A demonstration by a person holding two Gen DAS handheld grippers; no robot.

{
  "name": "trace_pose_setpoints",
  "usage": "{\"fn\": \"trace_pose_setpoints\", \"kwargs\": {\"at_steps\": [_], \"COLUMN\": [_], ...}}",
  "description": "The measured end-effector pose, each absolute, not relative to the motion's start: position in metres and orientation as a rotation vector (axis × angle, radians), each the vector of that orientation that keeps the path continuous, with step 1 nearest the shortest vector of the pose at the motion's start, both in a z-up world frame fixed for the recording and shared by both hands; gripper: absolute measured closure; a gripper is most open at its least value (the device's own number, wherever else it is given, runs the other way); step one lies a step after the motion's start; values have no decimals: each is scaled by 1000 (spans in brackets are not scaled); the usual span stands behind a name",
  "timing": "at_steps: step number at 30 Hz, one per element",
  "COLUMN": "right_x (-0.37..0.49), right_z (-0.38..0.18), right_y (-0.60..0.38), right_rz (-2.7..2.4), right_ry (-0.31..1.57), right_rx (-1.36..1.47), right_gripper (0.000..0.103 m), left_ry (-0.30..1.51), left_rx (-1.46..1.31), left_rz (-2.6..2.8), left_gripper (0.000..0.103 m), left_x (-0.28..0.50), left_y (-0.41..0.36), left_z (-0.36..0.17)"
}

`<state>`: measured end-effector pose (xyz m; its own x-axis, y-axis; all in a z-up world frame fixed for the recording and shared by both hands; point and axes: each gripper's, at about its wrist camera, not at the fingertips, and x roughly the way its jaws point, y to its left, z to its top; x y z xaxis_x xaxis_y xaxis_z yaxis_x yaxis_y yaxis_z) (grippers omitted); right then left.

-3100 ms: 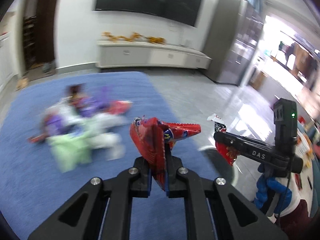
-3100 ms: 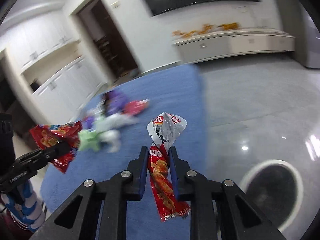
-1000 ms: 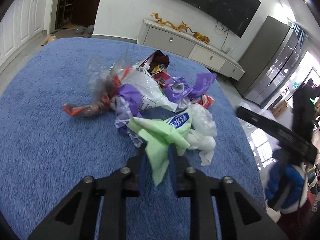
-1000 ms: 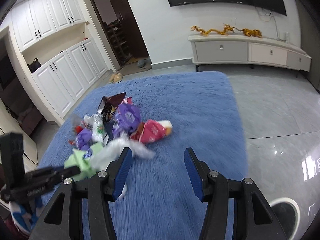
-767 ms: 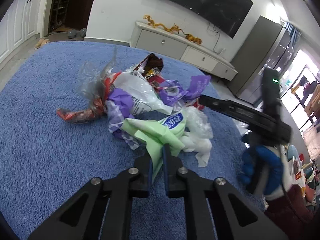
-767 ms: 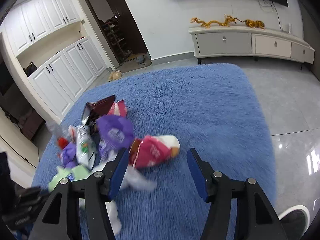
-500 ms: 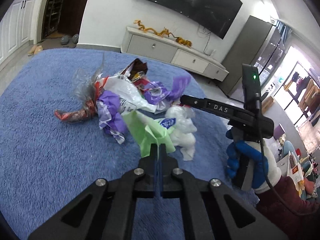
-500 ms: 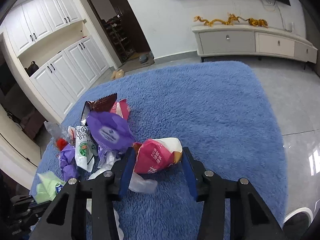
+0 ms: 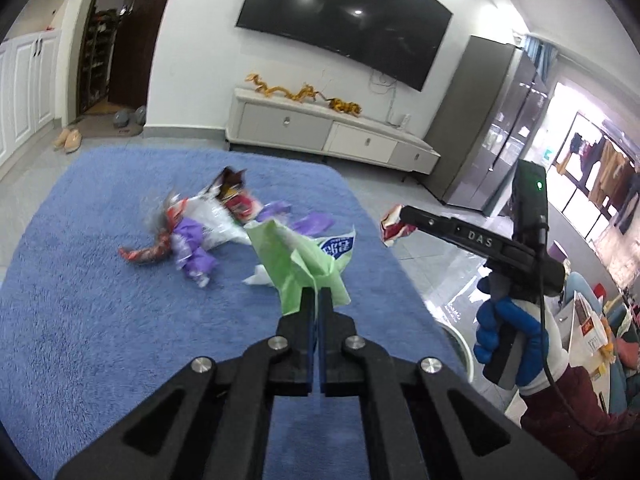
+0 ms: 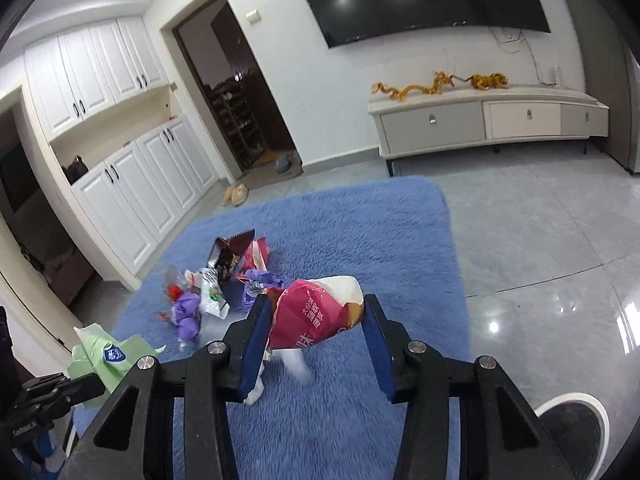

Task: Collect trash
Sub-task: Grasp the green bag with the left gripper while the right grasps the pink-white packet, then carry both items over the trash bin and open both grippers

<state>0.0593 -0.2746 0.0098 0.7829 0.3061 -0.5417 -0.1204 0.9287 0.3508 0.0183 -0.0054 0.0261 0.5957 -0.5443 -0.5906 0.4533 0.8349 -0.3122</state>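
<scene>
Shaggy blue rug (image 9: 80,320) — glossy grey floor tiles (image 10: 560,240), crinkly plastic wrappers (image 9: 208,224)

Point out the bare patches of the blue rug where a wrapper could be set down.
Blue shag rug lies bare between the heap of mixed wrappers and the white TV cabinet, and along its edge by the grey tiled floor. Crowded: the side nearest the white cupboards.

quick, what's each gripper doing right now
Left gripper: shut on the green wrapper.
Right gripper: shut on the pink snack bag.
</scene>
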Motion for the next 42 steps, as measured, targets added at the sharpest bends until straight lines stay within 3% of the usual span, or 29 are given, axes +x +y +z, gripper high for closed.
{"fn": "trace_pose_setpoints", "kwargs": {"at_steps": [9,24,32,42], "right_x": [-32,-105,-113,-135], "right_z": [12,-100,-147,-131], "right_y": [-381,-518,-549,-557], "right_rz": [16,-272,-334,-400], "right_ry": [573,720,783,753], "right_rx": [365,539,633,645], "right_gripper": [60,57,47,46], "left_ry": [752,966,1072,1091], "left_rx": [-24,163,168,130], "left_rz": [-778,-1045,-1090,-1114], "left_gripper": [102,100,99,98], "left_x": [1,3,8,4], "left_y": [-117,-345,-398,-403], "left_z": [42,-33,-66,-62]}}
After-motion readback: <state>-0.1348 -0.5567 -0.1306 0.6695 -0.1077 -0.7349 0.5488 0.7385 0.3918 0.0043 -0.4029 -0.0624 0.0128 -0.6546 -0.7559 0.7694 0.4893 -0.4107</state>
